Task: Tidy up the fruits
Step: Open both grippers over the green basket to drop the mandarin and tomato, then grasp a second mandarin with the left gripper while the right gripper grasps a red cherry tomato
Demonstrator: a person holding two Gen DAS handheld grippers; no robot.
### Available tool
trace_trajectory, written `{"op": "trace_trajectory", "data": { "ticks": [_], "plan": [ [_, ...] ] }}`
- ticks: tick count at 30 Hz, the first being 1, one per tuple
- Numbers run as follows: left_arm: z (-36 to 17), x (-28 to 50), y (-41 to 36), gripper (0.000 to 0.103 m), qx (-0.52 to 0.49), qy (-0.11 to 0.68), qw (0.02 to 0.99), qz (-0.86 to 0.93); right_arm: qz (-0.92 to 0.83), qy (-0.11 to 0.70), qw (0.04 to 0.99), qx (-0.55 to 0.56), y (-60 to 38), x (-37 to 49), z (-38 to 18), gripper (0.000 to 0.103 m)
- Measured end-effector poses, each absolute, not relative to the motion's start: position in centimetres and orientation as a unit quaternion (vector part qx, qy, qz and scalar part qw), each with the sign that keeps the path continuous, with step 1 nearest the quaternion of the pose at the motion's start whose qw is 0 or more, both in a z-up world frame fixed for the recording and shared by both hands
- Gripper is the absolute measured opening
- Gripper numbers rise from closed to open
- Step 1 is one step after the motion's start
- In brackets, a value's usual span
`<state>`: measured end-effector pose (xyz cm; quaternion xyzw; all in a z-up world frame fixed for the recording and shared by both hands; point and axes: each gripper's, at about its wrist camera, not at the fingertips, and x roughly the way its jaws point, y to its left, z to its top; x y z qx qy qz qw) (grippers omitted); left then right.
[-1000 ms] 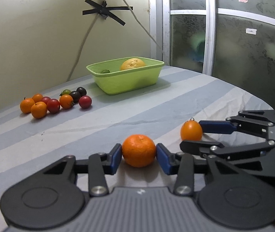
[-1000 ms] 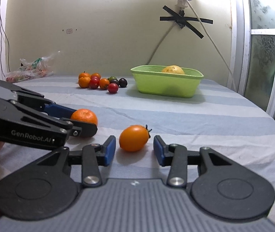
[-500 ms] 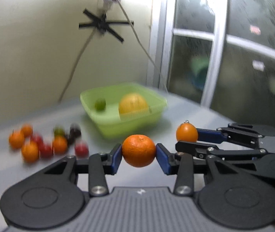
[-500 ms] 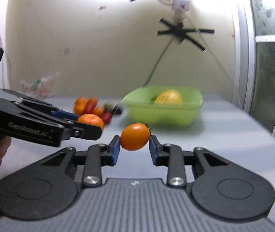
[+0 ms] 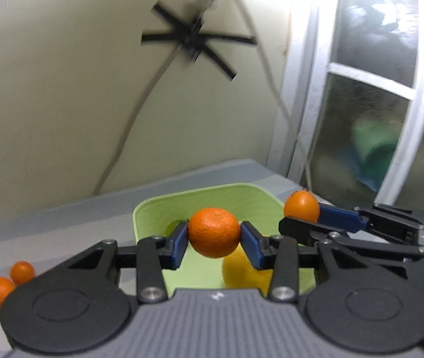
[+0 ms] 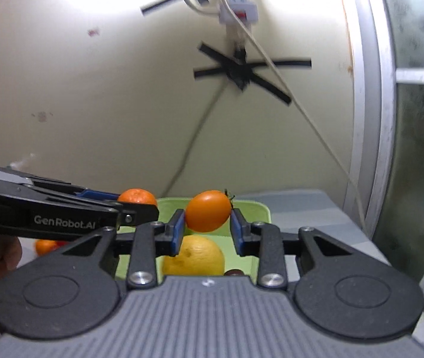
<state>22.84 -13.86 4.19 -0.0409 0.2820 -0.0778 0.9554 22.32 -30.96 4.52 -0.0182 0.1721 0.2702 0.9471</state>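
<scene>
Fruits sit partly hidden: a yellow citrus [image 6: 194, 255] and a dark fruit [image 6: 233, 273] in the green tub [image 5: 236, 197] are cut off by gripper bodies. Left gripper [image 5: 213, 240] clamps a mandarin [image 5: 213, 232] over it; right gripper [image 6: 207, 229] clamps an orange tomato [image 6: 207, 214].

Left wrist view: tub [image 5: 209, 197] at centre frame, mandarin [image 5: 213, 232] in front of it, 2 small fruits [image 5: 9, 280] lower left. Right wrist view: tomato [image 6: 207, 214] centre, above big citrus [image 6: 195, 258] inside tub.
</scene>
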Motion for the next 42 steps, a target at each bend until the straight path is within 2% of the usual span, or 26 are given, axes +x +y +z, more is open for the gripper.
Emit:
{"op": "trace_trajectory", "data": {
  "ticks": [7, 11, 13, 15, 24, 26, 32, 38, 42],
  "plan": [
    [2.1, 26.3, -13.0, 0.040, -0.061, 0.311, 0.946, -0.061, 0.271, 0.210, 0.939, -0.008, -30.2, 25.5, 3.3, 0.036],
    [1.6, 26.4, -12.7, 0.056, -0.062, 0.306, 0.949, -0.046, 0.267, 0.217, 0.939, 0.007, -30.5, 26.0, 3.2, 0.038],
    [1.8, 26.1, -12.4, 0.056, -0.064, 0.303, 0.950, -0.049, 0.262, 0.218, 0.940, 0.011, -30.4, 26.4, 3.4, 0.040],
    [2.3, 25.6, -12.0, 0.056, -0.073, 0.290, 0.953, -0.050, 0.256, 0.215, 0.942, 0.014, -30.6, 26.0, 3.6, 0.047],
    [6.2, 15.5, -4.5, 0.056, -0.093, 0.211, 0.973, -0.015, 0.274, 0.171, 0.945, 0.042, -30.7, 20.2, 6.0, 0.046],
    [5.8, 13.1, -2.8, 0.053, -0.094, 0.211, 0.973, 0.001, 0.293, 0.169, 0.940, 0.045, -30.2, 18.4, 6.0, 0.046],
    [2.4, 9.3, 0.1, 0.053, -0.106, 0.237, 0.965, 0.028, 0.351, 0.207, 0.913, 0.021, -26.2, 14.3, 3.3, 0.044],
    [-0.9, 10.9, 0.7, 0.056, -0.080, 0.257, 0.963, 0.008, 0.361, 0.253, 0.897, -0.019, -21.8, 14.5, 0.8, 0.045],
    [-2.3, 13.0, 1.8, 0.054, -0.088, 0.269, 0.959, -0.008, 0.352, 0.267, 0.896, -0.042, -20.4, 15.5, 0.0, 0.045]
  ]
}}
